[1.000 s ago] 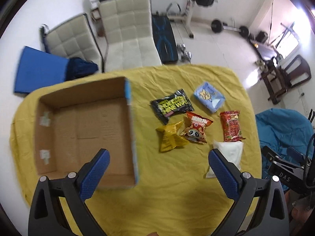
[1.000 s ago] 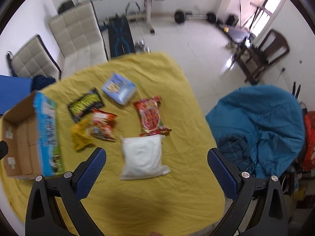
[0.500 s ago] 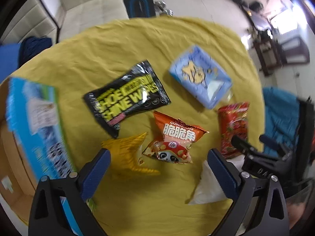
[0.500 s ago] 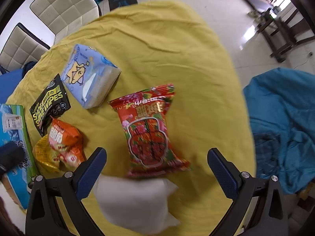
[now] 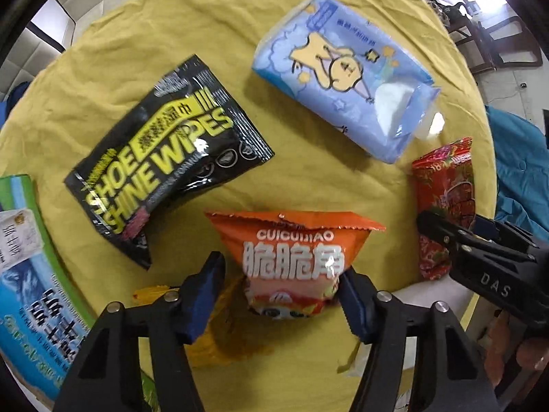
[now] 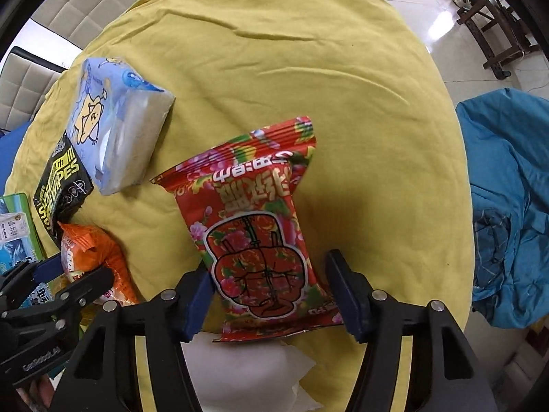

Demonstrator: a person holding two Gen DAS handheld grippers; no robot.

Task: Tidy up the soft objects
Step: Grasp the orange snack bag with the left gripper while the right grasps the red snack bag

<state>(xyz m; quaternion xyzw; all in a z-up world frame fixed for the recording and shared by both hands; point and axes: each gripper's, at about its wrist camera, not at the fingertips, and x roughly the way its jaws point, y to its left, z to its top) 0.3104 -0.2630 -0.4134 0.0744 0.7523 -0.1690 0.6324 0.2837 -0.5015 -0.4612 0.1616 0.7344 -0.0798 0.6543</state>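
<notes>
On the yellow cloth, my left gripper (image 5: 281,290) is open around the lower part of an orange snack bag (image 5: 295,257); its right finger touches the bag, its left stands apart. A yellow packet (image 5: 212,336) lies under it. My right gripper (image 6: 269,295) is open around the lower half of a red flowered packet (image 6: 254,233), which overlaps a white soft pack (image 6: 240,367). The black shoe-wipes pouch (image 5: 161,161) and blue tissue pack (image 5: 346,75) lie farther back. The cardboard box's printed wall (image 5: 31,292) is at left.
The table's rounded far edge drops to tiled floor, with white padded chairs (image 6: 82,3) behind and dark wooden chairs (image 6: 494,31) at right. A blue beanbag (image 6: 507,206) sits close to the table's right side.
Both grippers have dropped low to the table and narrowed their jaws. The left now straddles the orange bag, the right straddles the red packet; the box has slid out of view to the left.
</notes>
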